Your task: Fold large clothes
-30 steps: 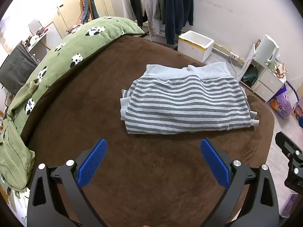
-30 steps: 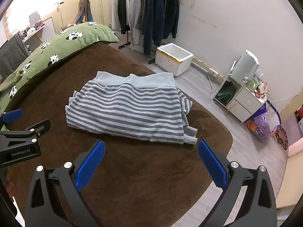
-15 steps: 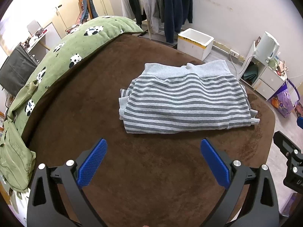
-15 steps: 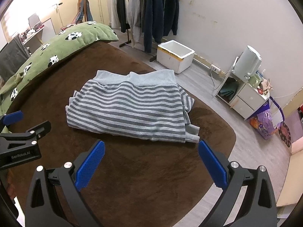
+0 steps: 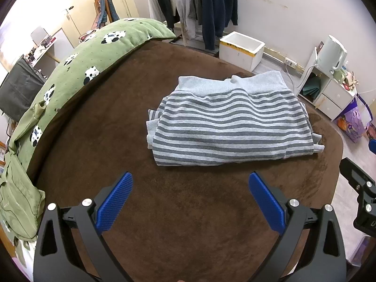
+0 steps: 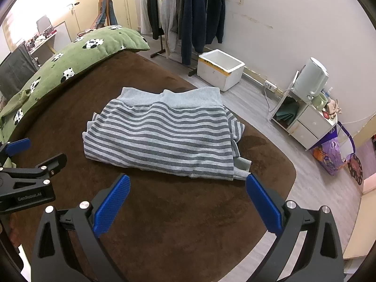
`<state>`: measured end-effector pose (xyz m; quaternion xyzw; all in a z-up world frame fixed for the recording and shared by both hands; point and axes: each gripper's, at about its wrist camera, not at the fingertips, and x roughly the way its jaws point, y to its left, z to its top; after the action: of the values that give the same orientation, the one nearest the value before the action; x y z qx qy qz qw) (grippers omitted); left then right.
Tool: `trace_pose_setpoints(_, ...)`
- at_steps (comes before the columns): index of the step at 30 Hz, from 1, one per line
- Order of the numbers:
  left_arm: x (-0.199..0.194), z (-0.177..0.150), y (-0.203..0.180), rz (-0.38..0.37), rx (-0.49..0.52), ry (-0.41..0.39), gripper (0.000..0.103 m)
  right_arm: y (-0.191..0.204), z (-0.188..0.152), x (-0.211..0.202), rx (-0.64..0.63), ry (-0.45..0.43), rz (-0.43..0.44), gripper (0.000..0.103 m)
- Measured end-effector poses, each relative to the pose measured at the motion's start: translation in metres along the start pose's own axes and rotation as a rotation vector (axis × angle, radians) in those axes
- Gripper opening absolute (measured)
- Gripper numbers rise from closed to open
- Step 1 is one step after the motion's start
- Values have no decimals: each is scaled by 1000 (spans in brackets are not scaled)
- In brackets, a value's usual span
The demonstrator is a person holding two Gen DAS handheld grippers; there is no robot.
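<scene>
The grey striped folded top hides its own sleeves underneath. The dark hanging coats are cut off at the frame's top.

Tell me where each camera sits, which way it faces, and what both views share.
Left wrist: rides the left gripper, facing forward over the brown blanket at the folded striped garment; own open fingers show, right gripper at the right edge.
Right wrist: rides the right gripper, facing the same garment; own open fingers show, left gripper at the left edge.
Shared: garment, blanket, white box.
</scene>
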<state>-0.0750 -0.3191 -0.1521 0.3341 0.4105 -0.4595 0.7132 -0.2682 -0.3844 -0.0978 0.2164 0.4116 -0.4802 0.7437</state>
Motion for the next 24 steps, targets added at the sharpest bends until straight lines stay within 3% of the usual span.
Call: trace_pose_setpoints(24, 0, 0, 2, 13, 34, -13, 97, 12, 5, 4, -22, 8, 0, 97)
